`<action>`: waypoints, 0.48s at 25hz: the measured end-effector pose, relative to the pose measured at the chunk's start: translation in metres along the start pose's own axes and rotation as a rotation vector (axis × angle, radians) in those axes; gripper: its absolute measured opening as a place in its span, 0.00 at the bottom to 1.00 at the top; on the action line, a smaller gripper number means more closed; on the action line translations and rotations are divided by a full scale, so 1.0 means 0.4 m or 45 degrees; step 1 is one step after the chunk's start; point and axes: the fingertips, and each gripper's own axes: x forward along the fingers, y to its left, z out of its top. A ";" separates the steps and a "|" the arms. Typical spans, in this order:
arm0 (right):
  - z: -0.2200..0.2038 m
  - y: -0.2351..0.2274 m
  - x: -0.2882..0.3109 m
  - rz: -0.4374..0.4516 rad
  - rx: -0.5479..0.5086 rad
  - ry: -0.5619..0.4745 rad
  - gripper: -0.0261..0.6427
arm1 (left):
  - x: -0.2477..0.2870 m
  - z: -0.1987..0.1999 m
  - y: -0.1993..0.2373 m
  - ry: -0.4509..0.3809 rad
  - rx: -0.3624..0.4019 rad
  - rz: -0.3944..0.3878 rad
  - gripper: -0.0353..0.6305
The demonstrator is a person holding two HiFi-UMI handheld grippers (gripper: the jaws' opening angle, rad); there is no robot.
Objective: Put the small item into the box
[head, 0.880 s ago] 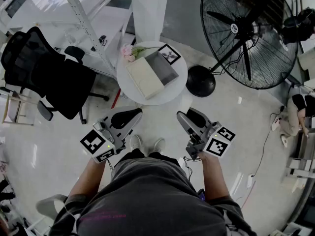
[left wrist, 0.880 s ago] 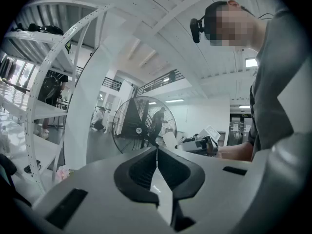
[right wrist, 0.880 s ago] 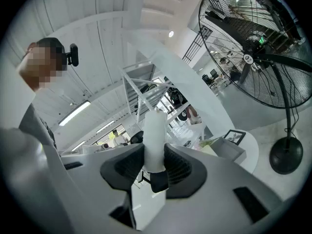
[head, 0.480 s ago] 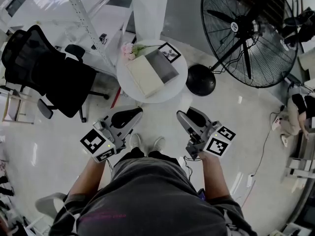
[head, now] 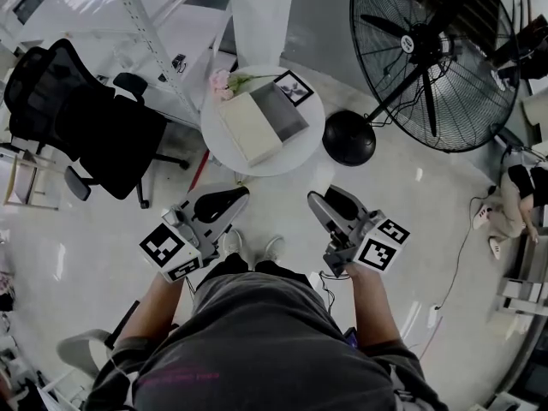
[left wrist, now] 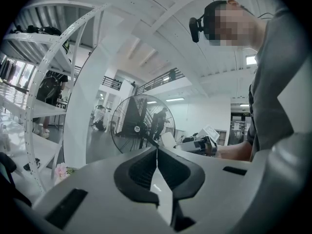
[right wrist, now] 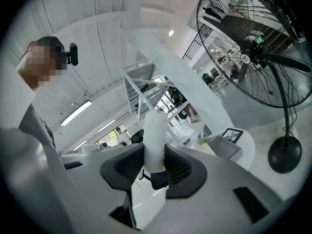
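A small white tube with a dark cap (right wrist: 155, 130) stands upright between the pads of my right gripper (right wrist: 156, 156), which is shut on it. In the head view that gripper (head: 328, 204) is held at waist height, right of my feet. My left gripper (head: 221, 204) is level with it on the left; its jaws (left wrist: 157, 156) are shut together with nothing between them. The open grey box (head: 287, 114) with its cream lid (head: 248, 131) lies on the small round white table (head: 221, 151) ahead of both grippers. The box (right wrist: 225, 147) also shows beyond the right jaws.
A framed picture (head: 293, 86) and pink flowers (head: 223, 84) share the table with the box. A big floor fan (head: 428, 58) with a round black base (head: 348, 139) stands to the right. A black office chair (head: 81, 127) is on the left. A white column (head: 257, 15) rises behind the table.
The head view has shifted a little, so the table and chair sit slightly higher and further left. Both grippers keep the same pose and grip.
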 end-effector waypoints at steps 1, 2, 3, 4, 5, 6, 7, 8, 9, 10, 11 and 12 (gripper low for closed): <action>0.001 -0.004 -0.007 0.002 0.001 0.001 0.24 | 0.005 -0.001 -0.006 0.001 0.001 0.003 0.08; 0.002 -0.008 -0.013 0.004 0.003 0.002 0.24 | 0.010 -0.002 -0.012 0.003 0.002 0.007 0.08; 0.003 -0.012 -0.020 0.007 0.004 0.002 0.24 | 0.016 -0.003 -0.017 0.003 0.003 0.011 0.08; 0.005 -0.017 -0.026 0.010 0.006 0.004 0.24 | 0.021 -0.004 -0.023 0.004 0.004 0.016 0.08; 0.005 -0.021 -0.033 0.013 0.007 0.006 0.24 | 0.027 -0.004 -0.027 0.003 0.004 0.021 0.08; 0.005 -0.027 -0.038 0.015 0.008 0.009 0.24 | 0.031 -0.005 -0.032 0.003 0.003 0.026 0.08; 0.005 -0.032 -0.044 0.017 0.009 0.012 0.24 | 0.036 -0.006 -0.036 0.003 0.003 0.032 0.08; 0.005 -0.038 -0.049 0.019 0.011 0.014 0.24 | 0.039 -0.008 -0.040 0.004 0.003 0.036 0.08; 0.005 -0.044 -0.054 0.020 0.013 0.015 0.24 | 0.042 -0.010 -0.044 0.005 0.004 0.040 0.08; 0.005 -0.049 -0.059 0.021 0.016 0.014 0.24 | 0.045 -0.012 -0.048 0.006 0.005 0.043 0.08; 0.005 -0.052 -0.063 0.022 0.020 0.012 0.24 | 0.046 -0.014 -0.052 0.008 0.005 0.046 0.08; 0.005 -0.054 -0.066 0.024 0.023 0.010 0.24 | 0.047 -0.016 -0.055 0.010 0.006 0.048 0.08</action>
